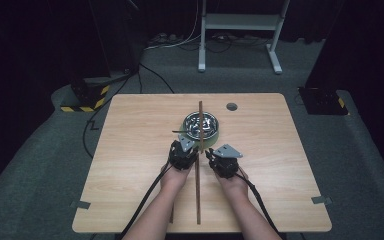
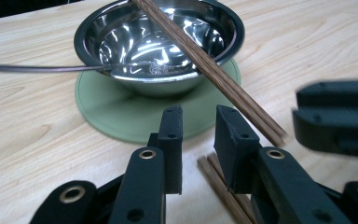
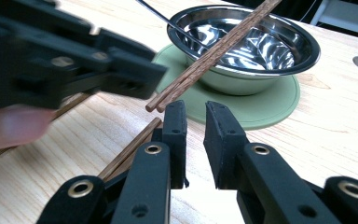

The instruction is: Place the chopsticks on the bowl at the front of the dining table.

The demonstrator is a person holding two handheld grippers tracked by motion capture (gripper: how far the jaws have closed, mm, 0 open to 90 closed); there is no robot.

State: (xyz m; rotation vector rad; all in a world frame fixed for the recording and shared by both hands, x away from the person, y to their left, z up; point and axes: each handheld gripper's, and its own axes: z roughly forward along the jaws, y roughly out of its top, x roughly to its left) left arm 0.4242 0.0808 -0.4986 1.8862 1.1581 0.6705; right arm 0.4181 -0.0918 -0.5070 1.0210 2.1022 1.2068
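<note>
Nearest, by the middle of the tabletop's (image 1: pixel 130 175) near edge, the loose chopsticks (image 1: pixel 198 200) are lying flat. They are running straight away from that edge and passing between the two hands.

The left hand (image 1: pixel 175 177) and right hand (image 1: pixel 232 182) are resting on either side of that pair. This is probably so that either gripper can be reaching the sticks.

The left gripper (image 2: pixel 198 116) is pointing at the bowl with its fingers standing a narrow gap apart and gripping nothing. In the left gripper view the loose chopsticks are lying just under them and slightly to their right.

The right gripper (image 3: pixel 195 109) is holding its fingers almost together, also on nothing.

Just beyond the fingertips, a second pair, the bowl chopsticks (image 2: pixel 214 70), is bridging the bowl (image 2: pixel 81 35). Its near end is overhanging the mat (image 2: pixel 121 121), so it seems to be resting on the rim alone.

The bowl is sitting centred on the mat, a little towards the far edge. A spoon (image 2: pixel 28 68) is leaning inside it, its handle sticking out towards the left edge.

Judging by this layout, the loose chopsticks are waiting to be lifted beside the others.
</note>
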